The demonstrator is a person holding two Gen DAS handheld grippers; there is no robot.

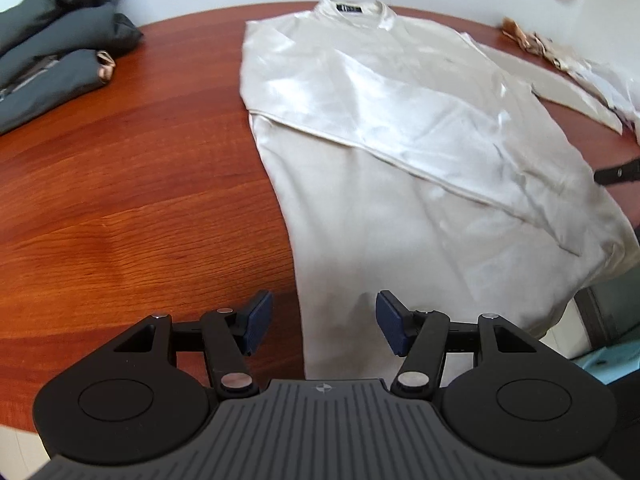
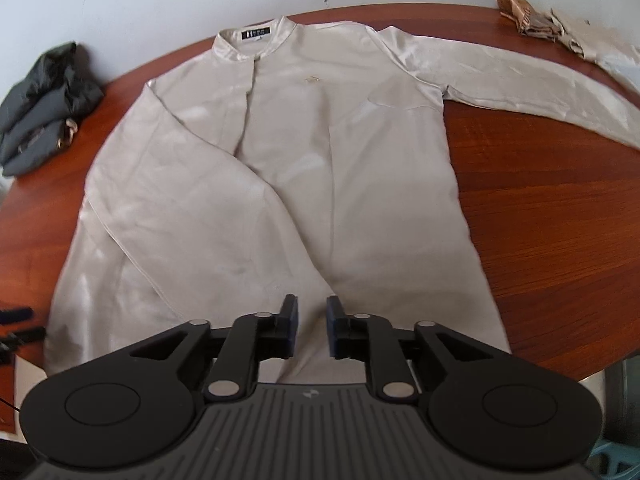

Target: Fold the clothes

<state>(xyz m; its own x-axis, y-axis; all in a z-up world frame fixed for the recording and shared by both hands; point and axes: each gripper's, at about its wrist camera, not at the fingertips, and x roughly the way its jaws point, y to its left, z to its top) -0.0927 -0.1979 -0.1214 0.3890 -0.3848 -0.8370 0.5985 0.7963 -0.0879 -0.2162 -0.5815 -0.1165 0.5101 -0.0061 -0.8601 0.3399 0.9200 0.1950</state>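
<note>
Reddish-brown wood fills the left wrist view, a round table (image 1: 132, 168) set against a pale wall. On it lies the cream satin shirt (image 1: 400, 184), spread flat with its collar and dark neck label at the far edge. One sleeve (image 1: 360, 96) is folded across the chest, slanting down toward the right side. The left gripper (image 1: 324, 322) hovers low over the near hem with its jaws spread wide and nothing between the blue pads; one pad sits over bare wood, the other over the fabric. Far left, a bundle of dark grey clothing (image 1: 60, 52) rests on the tabletop, well apart from the shirt. At the far right, a crumpled tan and white heap (image 1: 568, 56) lies by the table's edge. A black tip (image 1: 618, 174) pokes in at the right border, over the shirt's side; what it is cannot be told.

Over to the right wrist view, and the whole shirt (image 2: 320, 184) shows front up, collar at the far side, placket running down from it. The folded sleeve (image 2: 168, 184) crosses the left part of the body, while the other sleeve (image 2: 532, 80) stretches straight out to the right over the table (image 2: 552, 216). The right gripper (image 2: 312, 328) is poised above the hem near the middle, jaws narrowly parted, gripping nothing. The dark bundle (image 2: 44, 108) sits far left, the crumpled heap (image 2: 560, 28) far right.
</note>
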